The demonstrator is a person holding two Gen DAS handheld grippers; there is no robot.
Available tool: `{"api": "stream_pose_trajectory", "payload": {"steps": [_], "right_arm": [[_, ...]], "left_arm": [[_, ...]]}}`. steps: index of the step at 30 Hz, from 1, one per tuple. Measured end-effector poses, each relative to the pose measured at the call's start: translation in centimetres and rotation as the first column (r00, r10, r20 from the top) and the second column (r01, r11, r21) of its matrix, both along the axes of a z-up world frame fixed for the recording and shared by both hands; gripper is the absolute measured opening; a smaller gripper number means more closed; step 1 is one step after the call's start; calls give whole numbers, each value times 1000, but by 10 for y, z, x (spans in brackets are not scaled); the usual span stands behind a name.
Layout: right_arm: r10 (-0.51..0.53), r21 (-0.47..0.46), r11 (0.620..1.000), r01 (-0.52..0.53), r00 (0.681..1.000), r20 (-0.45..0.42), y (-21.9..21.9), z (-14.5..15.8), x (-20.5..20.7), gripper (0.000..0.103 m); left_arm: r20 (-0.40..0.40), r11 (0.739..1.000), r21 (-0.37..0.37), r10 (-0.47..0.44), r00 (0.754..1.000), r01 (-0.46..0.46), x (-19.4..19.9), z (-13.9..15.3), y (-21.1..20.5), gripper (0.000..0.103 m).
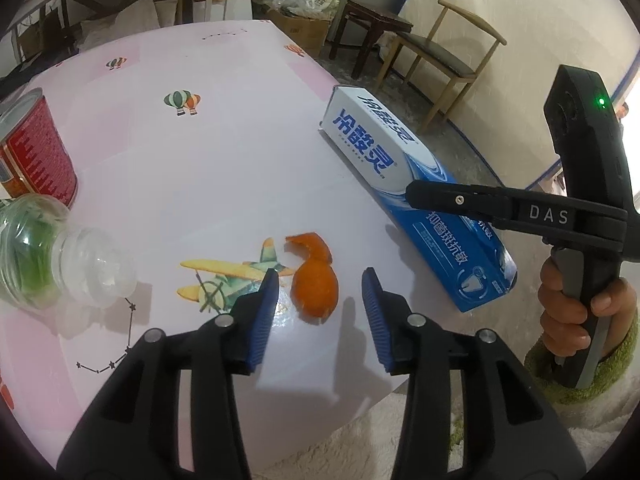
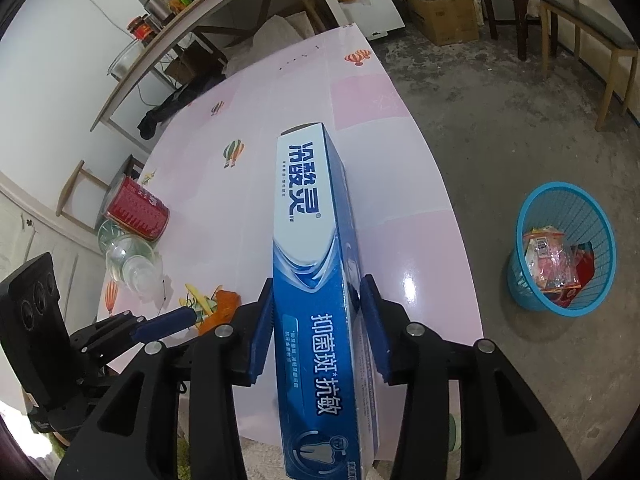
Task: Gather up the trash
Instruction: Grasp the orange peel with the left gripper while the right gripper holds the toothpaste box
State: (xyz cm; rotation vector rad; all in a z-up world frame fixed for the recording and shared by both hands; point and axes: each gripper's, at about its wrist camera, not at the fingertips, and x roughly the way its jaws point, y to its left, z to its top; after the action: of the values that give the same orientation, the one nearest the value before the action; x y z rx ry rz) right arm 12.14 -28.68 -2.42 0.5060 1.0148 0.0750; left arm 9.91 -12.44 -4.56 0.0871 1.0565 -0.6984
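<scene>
A blue and white toothpaste box (image 2: 316, 264) lies along the right side of the pink table (image 2: 280, 96); it also shows in the left wrist view (image 1: 404, 184). My right gripper (image 2: 318, 292) is shut on its sides; its finger (image 1: 440, 196) crosses the box in the left wrist view. My left gripper (image 1: 320, 284) is open and empty, its pads either side of an orange peel (image 1: 314, 276) on the table. The peel also shows in the right wrist view (image 2: 222, 306).
A red can (image 1: 36, 148) and a clear plastic bottle (image 1: 52, 256) lie at the table's left. A blue mesh bin (image 2: 564, 256) with wrappers stands on the floor right of the table. Chairs (image 1: 440, 56) and boxes stand beyond.
</scene>
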Motion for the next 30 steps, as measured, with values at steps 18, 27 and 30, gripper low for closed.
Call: {"api": "stream_pose_trajectory", "payload": {"steps": [18, 27, 30], "right_arm": [[26, -28, 999, -26, 999, -24, 6, 3, 0, 53], [36, -47, 998, -37, 999, -25, 7, 4, 0, 54], [42, -60, 997, -44, 999, -28, 10, 4, 0, 54]], "left_arm": [[12, 999, 28, 15, 1000, -15, 9, -11, -6, 25], [8, 1000, 24, 7, 1000, -7, 8, -12, -8, 19], [8, 1000, 25, 7, 1000, -7, 8, -12, -8, 19]]}}
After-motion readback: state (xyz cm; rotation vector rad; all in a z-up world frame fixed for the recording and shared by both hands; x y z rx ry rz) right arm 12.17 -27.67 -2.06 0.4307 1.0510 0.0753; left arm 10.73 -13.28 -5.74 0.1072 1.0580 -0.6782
